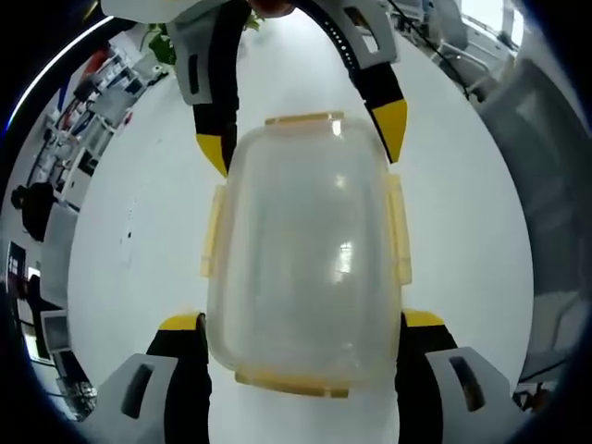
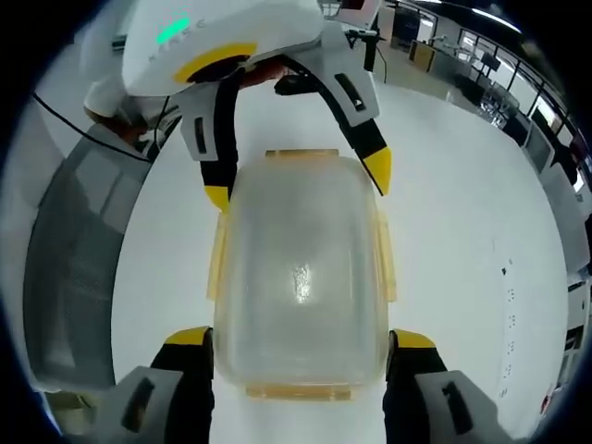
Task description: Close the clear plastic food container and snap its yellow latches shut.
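The white counter (image 1: 120, 213) carries the whole job, a wide plain surface with an office room blurred behind it. In the middle sits the clear plastic food container (image 1: 305, 259), lid down on its base, so the closing step looks done and the latching is what remains.

The two tools face each other across it, one at each short end. The left gripper (image 1: 301, 324) has its fingers spread wide, one on either side of the near end of the box, right against the walls; whether they press is hard to tell. The right gripper (image 2: 301, 338) stands the same way at the opposite end, fingers apart and flanking the box. Bracketing it from both ends probably steadies it so it will not slide when a latch is pushed.

The container is a frosted, rounded rectangle with glare on the lid. Pale yellow latches (image 1: 398, 231) run along all four sides. The long-side ones appear to flare outward slightly, which suggests they are not yet snapped, though the fisheye bend makes this uncertain.
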{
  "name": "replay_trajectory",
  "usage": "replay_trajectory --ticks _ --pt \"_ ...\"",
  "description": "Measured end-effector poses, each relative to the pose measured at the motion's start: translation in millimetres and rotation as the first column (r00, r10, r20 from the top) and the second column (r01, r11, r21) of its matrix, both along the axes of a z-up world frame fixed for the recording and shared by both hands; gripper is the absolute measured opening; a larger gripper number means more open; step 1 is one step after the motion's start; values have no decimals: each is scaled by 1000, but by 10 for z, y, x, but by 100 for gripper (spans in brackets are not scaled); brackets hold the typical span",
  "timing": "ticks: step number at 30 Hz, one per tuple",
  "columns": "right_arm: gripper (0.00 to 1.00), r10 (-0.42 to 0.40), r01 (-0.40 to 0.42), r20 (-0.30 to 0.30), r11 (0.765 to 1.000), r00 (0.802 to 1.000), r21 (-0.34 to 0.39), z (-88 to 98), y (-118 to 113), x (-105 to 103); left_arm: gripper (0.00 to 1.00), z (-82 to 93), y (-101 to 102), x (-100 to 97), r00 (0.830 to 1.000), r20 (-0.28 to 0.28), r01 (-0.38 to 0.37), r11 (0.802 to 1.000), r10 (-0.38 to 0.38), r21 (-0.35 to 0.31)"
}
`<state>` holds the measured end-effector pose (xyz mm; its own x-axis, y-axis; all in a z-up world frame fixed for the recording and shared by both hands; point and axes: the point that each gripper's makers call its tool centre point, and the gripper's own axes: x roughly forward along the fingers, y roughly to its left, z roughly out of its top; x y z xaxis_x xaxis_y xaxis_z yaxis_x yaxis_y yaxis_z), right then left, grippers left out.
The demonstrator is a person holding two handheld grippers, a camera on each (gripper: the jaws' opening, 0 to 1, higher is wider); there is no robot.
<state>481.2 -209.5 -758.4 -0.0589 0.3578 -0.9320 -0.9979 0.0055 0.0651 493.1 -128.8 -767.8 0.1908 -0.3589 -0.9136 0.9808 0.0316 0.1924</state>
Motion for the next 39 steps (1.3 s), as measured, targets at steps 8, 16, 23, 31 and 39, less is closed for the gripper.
replay_trajectory --ticks 8,16,23,31,39 --pt "75 8 -8 1 1000 1000 0 2 63 97 81 -4 72 97 1000 4 -3 1000 3 -8" --pt "75 8 -9 1 1000 1000 3 -2 135 166 81 -13 148 159 1000 9 1 1000 -1 4" --pt "75 7 -7 0 1000 1000 5 -1 157 185 82 -16 170 188 1000 12 3 1000 -3 6" --pt "75 5 -5 -1 1000 1000 11 -3 160 187 82 -24 166 190 1000 4 6 1000 -6 -4" --pt "77 -29 28 24 999 999 30 19 163 221 82 5 172 196 1000 -3 -20 1000 20 -22"
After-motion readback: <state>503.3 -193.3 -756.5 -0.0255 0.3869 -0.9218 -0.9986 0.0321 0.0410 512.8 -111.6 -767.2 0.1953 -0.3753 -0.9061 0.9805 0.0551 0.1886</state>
